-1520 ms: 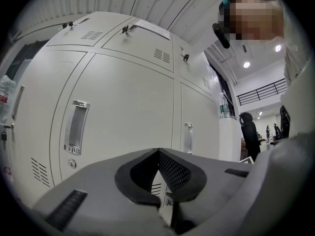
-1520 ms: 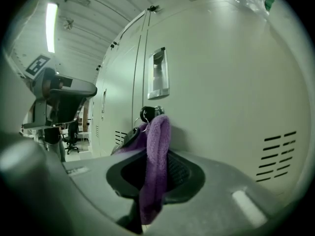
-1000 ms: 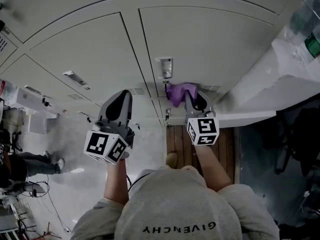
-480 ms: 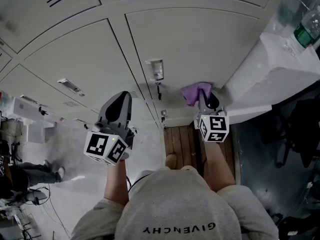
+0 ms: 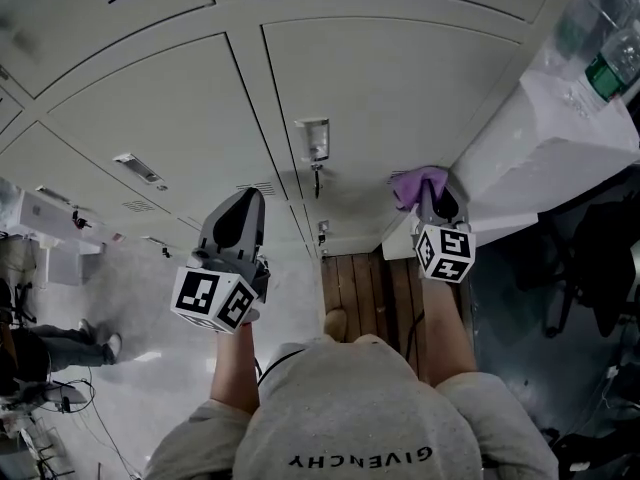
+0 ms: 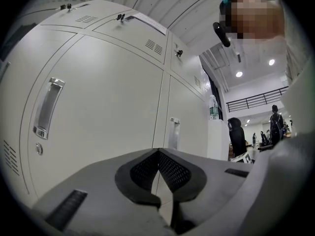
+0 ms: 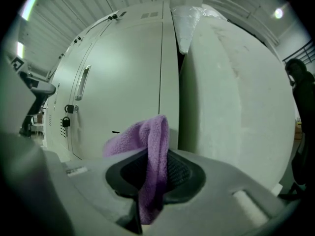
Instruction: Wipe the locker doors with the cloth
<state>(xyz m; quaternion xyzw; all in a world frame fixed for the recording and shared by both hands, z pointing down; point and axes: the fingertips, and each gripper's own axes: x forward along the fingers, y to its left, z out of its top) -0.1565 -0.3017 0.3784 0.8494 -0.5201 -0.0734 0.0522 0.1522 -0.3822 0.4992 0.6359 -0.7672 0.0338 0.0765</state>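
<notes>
cloth (image 5: 415,183): purple, bunched, at door's right edge | locker doors (image 5: 400,98): pale, shut

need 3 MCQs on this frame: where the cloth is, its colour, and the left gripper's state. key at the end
1. Where is the cloth?
A) on the floor
B) in the right gripper, at the right edge of the locker door
C) hung on a door handle

2. What colour is the cloth?
A) yellow
B) blue
C) purple

3. What state is the left gripper in?
A) shut, holding nothing
B) wide open
C) shut on a bottle

Key:
1 B: the right gripper view shows it pinched between the jaws, close to the white wall beside the door.
2 C: it reads purple in both the head view and the right gripper view.
3 A: the left gripper view shows the pads meeting with nothing between them.
</notes>
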